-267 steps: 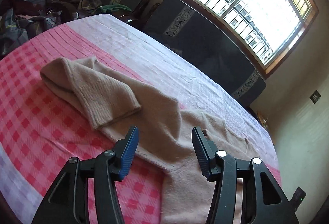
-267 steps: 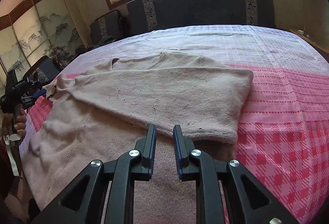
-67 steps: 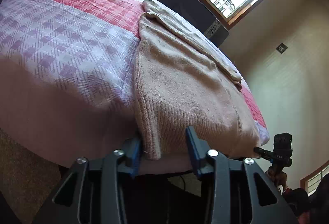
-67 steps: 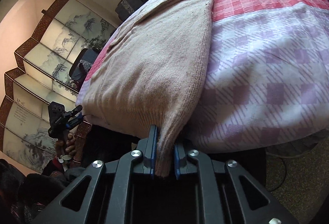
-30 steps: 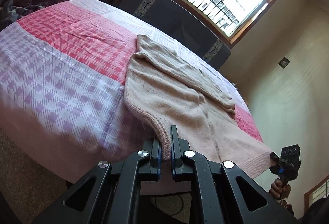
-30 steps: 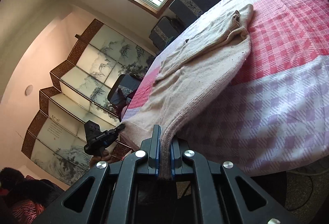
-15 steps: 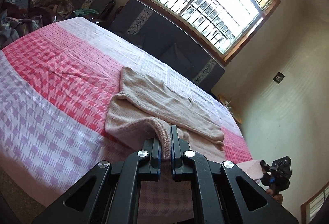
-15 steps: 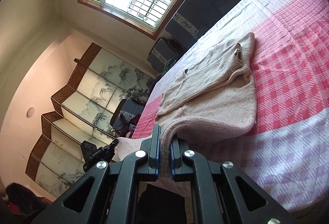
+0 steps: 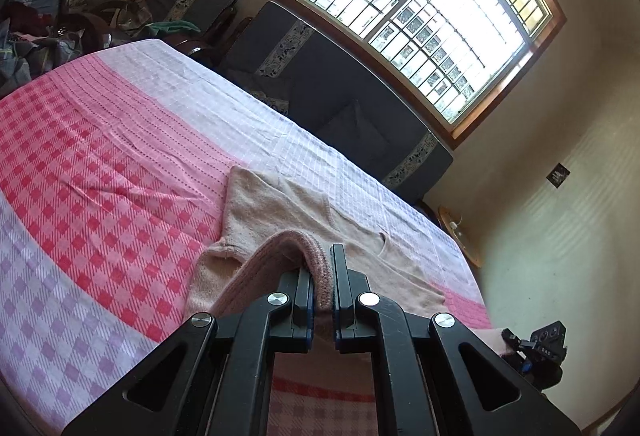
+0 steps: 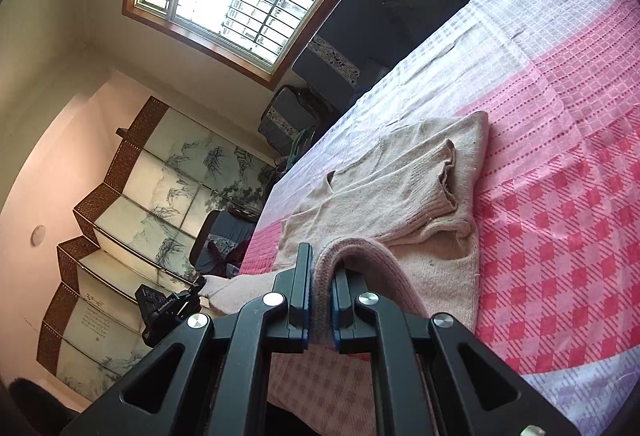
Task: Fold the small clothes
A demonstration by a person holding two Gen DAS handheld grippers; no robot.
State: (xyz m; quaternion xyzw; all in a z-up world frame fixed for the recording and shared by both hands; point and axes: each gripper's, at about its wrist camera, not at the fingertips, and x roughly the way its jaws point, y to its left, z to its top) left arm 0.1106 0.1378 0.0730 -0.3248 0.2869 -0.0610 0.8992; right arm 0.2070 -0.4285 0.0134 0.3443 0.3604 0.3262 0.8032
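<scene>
Gripping the ribbed hem of the beige sweater (image 9: 280,211) at two corners, you hold both tools clamped on the knit. Your left gripper (image 9: 321,292) pinches one hem corner between its jaws, the fabric arching up out of them and falling away to the left over the checked bedspread (image 9: 100,195). Your right gripper (image 10: 320,300) pinches the other hem corner in the same way, the knit looping up and draping off to the right. The upper part of the sweater lies flat on the pink-and-lilac bedspread, one sleeve (image 10: 420,187) folded across the chest with its cuff open near the sweater's right-hand edge in the right wrist view. Beyond the bed stand a dark sofa (image 9: 344,103) under a barred window (image 9: 400,7) and a painted folding screen (image 10: 152,187).
</scene>
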